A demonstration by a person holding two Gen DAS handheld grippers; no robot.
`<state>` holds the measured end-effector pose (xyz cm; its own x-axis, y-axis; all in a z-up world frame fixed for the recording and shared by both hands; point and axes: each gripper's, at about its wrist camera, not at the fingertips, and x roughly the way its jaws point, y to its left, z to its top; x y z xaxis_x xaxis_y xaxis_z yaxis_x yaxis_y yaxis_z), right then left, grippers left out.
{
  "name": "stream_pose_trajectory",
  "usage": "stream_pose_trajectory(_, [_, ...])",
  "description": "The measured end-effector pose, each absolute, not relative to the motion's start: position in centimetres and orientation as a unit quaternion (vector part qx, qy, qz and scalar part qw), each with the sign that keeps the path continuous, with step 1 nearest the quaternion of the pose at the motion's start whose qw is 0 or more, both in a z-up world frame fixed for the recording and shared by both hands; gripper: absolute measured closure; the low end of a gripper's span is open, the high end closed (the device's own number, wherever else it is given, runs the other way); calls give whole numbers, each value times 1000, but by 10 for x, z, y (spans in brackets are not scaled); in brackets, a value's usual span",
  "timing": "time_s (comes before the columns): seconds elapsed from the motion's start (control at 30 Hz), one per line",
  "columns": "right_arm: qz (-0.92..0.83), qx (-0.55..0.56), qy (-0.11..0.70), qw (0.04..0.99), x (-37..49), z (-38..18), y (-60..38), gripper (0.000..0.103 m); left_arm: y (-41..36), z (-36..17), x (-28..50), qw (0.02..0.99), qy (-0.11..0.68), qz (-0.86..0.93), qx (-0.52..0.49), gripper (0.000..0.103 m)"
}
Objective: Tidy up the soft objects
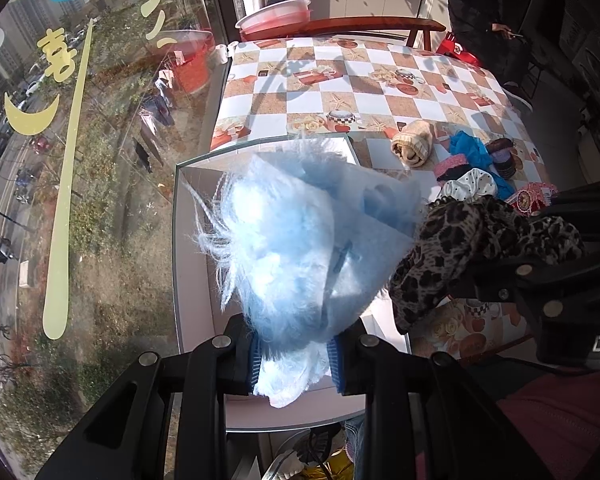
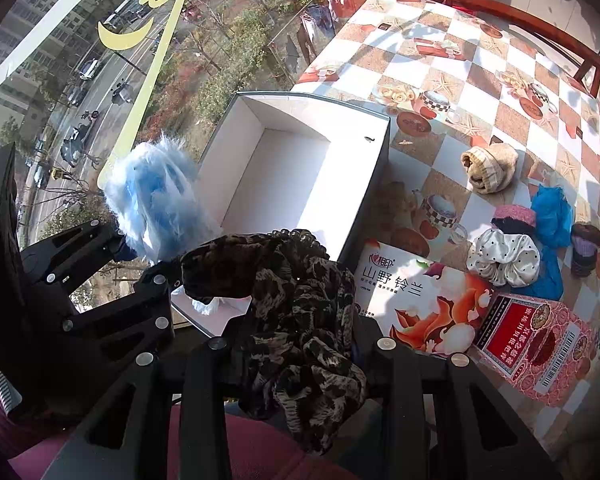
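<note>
Fluffy blue cloth (image 1: 284,248) hangs over the open white box (image 2: 300,184) at the table's window edge, clenched in our left tongs (image 1: 296,364). Our right tongs (image 2: 296,344) grasp a leopard-print cloth (image 2: 300,312) just beside it, at the box's near corner. 1 beige knit roll (image 2: 490,168) and a polka-dot scrunchie (image 2: 504,256) lie on the checkered table (image 2: 480,60), well apart from the box.

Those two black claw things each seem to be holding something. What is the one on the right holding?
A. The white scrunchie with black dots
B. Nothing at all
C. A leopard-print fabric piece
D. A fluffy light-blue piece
C: the right gripper is closed on the leopard-print fabric piece, while the fluffy blue piece sits in the left gripper and the dotted white scrunchie lies on the table.
</note>
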<state>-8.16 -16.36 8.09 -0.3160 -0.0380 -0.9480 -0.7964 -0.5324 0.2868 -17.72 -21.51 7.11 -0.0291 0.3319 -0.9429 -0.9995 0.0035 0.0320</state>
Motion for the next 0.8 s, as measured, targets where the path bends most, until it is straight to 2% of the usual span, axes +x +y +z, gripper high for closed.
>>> stream_pose_trajectory(0.8, [703,-525,402,262,-90,75,-158,67,-210,64,-190,562,418,579,-417,74])
